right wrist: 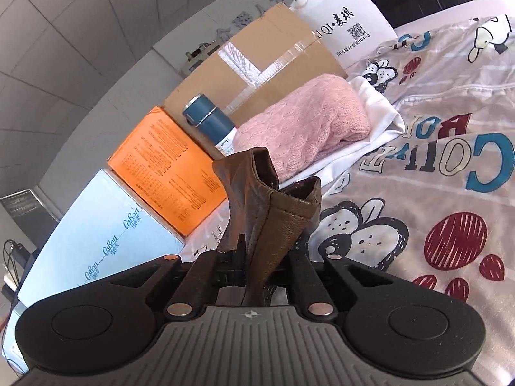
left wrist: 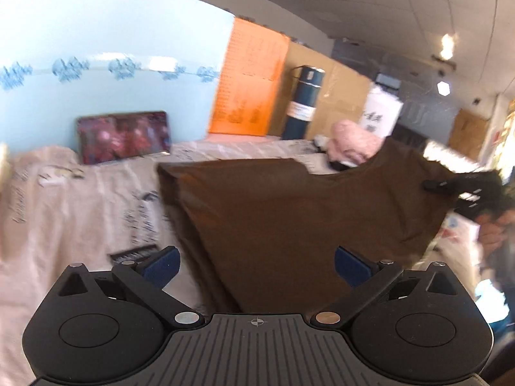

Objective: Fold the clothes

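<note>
A: What lies under it all?

B: A printed sheet covers the whole surface. At its far edge stand a brown carton, an orange box and a blue bottle, with a pink knit lying on a white cloth near them.

A: And the garment?

B: A brown shirt, partly folded by the look of its straight left edge. Its left part rests on the sheet; its right part is lifted and hangs in a slope towards the right gripper.

A: What are the tools doing?

B: The right gripper is clamped on a bunched, hemmed edge of the shirt, seen close in the right wrist view; the cloth stands up between its fingers. The left gripper is spread wide, holds nothing and hangs over the shirt's near part.

A: How will the cloth behave?

B: Soft and light, I judge; it sags between its held corner and the sheet and keeps no shape of its own. It will drape and crease wherever it is let down.

A: Where to grip?

B: At hems and corners, where layers are thick. A second hold on the near edge would keep the fold square.
</note>
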A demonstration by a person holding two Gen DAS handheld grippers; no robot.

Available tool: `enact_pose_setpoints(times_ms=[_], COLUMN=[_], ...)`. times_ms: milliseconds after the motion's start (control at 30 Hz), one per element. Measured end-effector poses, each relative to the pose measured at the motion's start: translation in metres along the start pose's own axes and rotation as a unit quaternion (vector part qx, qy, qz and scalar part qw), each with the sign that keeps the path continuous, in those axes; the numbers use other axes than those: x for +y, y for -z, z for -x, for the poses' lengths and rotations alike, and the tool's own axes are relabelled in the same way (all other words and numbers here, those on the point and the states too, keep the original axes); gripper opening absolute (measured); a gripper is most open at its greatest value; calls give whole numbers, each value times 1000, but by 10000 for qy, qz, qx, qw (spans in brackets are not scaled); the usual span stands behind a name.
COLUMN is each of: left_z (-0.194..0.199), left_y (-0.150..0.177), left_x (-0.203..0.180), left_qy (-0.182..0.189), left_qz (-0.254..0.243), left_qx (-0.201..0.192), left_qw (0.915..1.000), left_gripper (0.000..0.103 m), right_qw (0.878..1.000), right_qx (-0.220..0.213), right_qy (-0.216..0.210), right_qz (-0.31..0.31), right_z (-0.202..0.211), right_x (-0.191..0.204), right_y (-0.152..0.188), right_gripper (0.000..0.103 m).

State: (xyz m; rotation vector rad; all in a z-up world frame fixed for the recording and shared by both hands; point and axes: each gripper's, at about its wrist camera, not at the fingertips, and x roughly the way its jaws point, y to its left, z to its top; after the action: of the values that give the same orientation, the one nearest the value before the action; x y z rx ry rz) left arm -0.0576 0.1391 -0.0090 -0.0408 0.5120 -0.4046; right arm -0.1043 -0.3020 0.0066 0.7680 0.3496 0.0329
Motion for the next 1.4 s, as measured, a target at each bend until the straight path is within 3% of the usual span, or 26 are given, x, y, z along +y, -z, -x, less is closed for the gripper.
enact_pose_setpoints(times_ms=[67,100,267,433,667,833,900,933,967,1033,1067,1133,1200,1333,1400], left_z=[-8,-12,-13,-14,-13,-4,3,7,10,15,17,21,19,5,-5], left_y=[2,2,3,3,2,-1,-3,-4,-5,-7,-8,-11,-15,-21,-24], left_x=[-6,-6,1,3,10,21,25,26,26,27,28,29,26,13,4], left_qy=[-863,-1061,-1042,-976,-854,-780,-674,-590,-529,-302,-145,202,518,1193,1418], left_qz=[-471,-549,-487,-391,-135,275,428,483,531,673,762,977,1185,1380,1423], left_qx=[168,269,420,412,402,67,-201,-332,-464,-704,-814,-953,-865,-527,-334], left_qw=[9950,9925,9925,9936,9954,9966,9966,9965,9961,9948,9937,9904,9878,9818,9790], left_gripper=[103,103,103,103,103,103,103,103,103,103,103,103,103,103,103], right_qw=[9997,9991,9919,9776,9351,9091,8980,8921,8858,8723,8651,8498,8333,8412,8424], right_qx=[-79,-129,-188,41,426,1181,1506,1668,1830,2151,2310,2627,2939,2852,2658], right_qy=[-189,-342,-1037,-1246,-1398,-1609,-1702,-1748,-1793,-1881,-1924,-2008,-2090,-2580,-3172], right_qz=[121,196,713,1693,3228,3657,3766,3819,3870,3969,4016,4106,4190,3800,3451], right_z=[1,2,-2,-13,-27,-28,-28,-29,-29,-29,-29,-30,-30,-24,-16], right_x=[9,15,61,119,191,192,189,188,187,185,184,181,179,169,162], right_y=[2,2,8,34,91,119,128,132,137,146,150,159,168,154,132], right_gripper=[5,5,5,5,5,7,13,22,40,66,73,82,83,84,86])
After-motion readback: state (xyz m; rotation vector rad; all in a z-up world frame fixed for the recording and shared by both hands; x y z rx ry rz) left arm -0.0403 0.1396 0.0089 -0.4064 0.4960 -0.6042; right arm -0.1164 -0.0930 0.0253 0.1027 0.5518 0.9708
